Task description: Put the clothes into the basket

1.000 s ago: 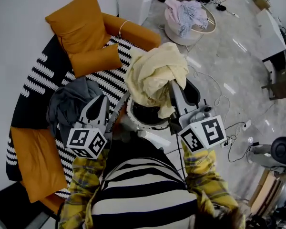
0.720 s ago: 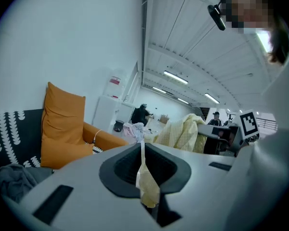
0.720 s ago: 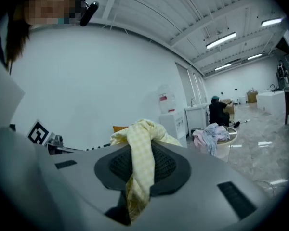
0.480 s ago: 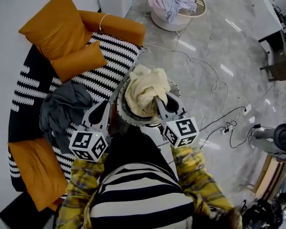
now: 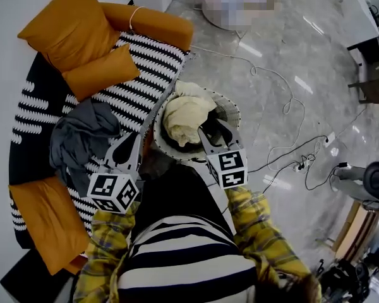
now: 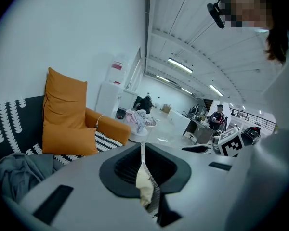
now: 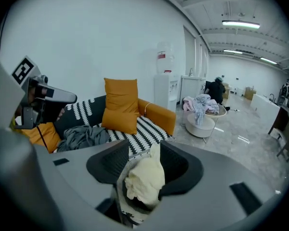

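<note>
1. A grey garment (image 5: pixel 82 137) lies on the sofa (image 5: pixel 142 96), next to collect.
2. My left gripper (image 5: pixel 136 142) has its jaws pressed together beside the basket (image 5: pixel 232 111), probably steadying it.
3. My right gripper (image 5: pixel 213 131) has just been spreading its jaws around the cream garment (image 5: pixel 184 118), letting it settle inside the basket.

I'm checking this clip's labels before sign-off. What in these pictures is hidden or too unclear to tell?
1. Inside of the round black-and-white patterned basket: covered by the pale yellow garment, head view and right gripper view.
2. Whether the shut left gripper pinches the basket's rim: left gripper view shows only a cloth sliver.
3. Kind of the grey garment on the striped sofa: too bunched, every view.
</note>
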### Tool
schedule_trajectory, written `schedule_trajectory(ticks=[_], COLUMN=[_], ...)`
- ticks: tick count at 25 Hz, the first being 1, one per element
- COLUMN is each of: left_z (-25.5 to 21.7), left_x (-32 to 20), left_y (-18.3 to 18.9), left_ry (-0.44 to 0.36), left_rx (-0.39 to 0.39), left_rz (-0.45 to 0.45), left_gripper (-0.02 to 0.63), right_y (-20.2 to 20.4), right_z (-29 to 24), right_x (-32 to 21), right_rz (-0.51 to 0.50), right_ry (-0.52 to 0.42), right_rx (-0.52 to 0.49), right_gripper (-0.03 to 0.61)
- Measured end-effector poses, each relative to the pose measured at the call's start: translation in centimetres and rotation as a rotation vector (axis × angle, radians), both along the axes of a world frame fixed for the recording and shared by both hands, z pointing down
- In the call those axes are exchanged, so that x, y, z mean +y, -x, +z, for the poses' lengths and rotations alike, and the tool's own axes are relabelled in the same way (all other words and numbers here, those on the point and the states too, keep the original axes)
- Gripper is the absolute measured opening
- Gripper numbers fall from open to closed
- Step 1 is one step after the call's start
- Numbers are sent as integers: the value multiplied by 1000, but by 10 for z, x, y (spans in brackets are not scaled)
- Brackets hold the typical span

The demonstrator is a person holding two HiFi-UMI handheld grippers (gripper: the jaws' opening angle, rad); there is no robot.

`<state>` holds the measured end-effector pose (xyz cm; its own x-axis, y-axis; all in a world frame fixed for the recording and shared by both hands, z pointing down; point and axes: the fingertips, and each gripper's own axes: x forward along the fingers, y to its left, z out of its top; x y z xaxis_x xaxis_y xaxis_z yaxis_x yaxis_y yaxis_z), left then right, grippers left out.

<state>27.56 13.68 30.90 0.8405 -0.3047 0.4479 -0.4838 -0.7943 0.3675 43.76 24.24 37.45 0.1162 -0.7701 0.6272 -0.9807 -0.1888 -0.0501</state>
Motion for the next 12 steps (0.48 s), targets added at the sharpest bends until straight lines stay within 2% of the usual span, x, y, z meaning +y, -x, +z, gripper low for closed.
schedule_trajectory(ticks=[7,12], left_z=[2,9], left_x=[-7,-15], left_y=[9,36], left_ry=[-1,2], left_rx=[-6,-9], left_rz=[-44,-161], left_gripper=[35,35], right_y=[-7,8], right_z=[-10,-9], right_x=[-6,-25], right_rz=[-1,-106], right_ry=[-44,-50], right_rx=[-13,-24], right_gripper=[202,202])
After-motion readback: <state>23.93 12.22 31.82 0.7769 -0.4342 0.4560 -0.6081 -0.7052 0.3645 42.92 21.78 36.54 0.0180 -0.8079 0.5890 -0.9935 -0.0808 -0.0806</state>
